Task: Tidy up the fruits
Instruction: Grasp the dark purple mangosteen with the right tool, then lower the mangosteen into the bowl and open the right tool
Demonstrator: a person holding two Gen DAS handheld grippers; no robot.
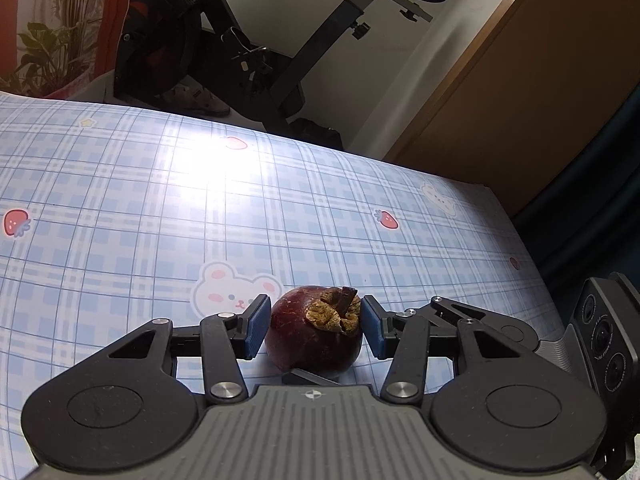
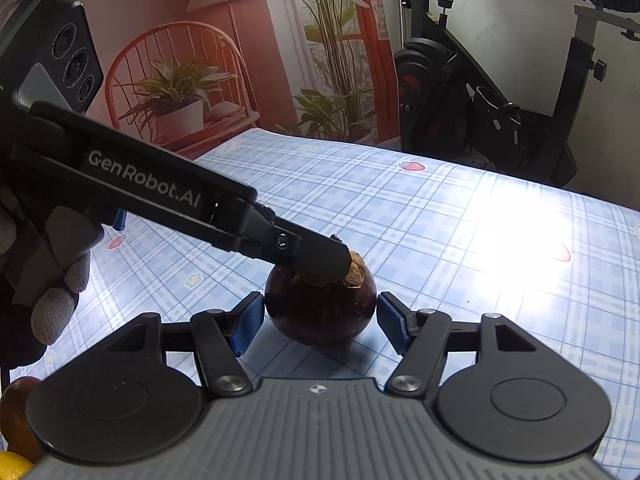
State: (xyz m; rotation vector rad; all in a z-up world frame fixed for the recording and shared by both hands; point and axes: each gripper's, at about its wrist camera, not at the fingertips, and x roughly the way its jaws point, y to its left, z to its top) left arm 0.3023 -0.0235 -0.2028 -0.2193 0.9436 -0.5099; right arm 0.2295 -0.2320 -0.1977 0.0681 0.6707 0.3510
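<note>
On the counter (image 1: 160, 200), covered in a blue plaid cloth printed with bears and strawberries, a dark purple mangosteen (image 1: 316, 332) sits with its dried brown calyx on top, tipped slightly toward your left camera. Your left hand-held gripper (image 1: 316, 326) has its blue pads either side of the fruit: the left pad lies against the skin or just beside it, the right pad sits close to the calyx, and from this view you cannot tell whether they press. From your right camera the same mangosteen (image 2: 320, 304) rests on the cloth between the blue pads of your right hand-held gripper (image 2: 320, 322), which stands fairly wide, with small gaps showing on both sides, so nothing is gripped there. The left tool reaches in from the upper left of that view, its black finger lying over the top of the fruit. Your gloved hand (image 2: 52, 280) holds that tool at the left edge. An orange-brown fruit (image 2: 18, 412) and a yellow fruit (image 2: 12, 466) show at the lower left corner. An exercise bike (image 2: 500, 92) stands beyond the counter.
</note>
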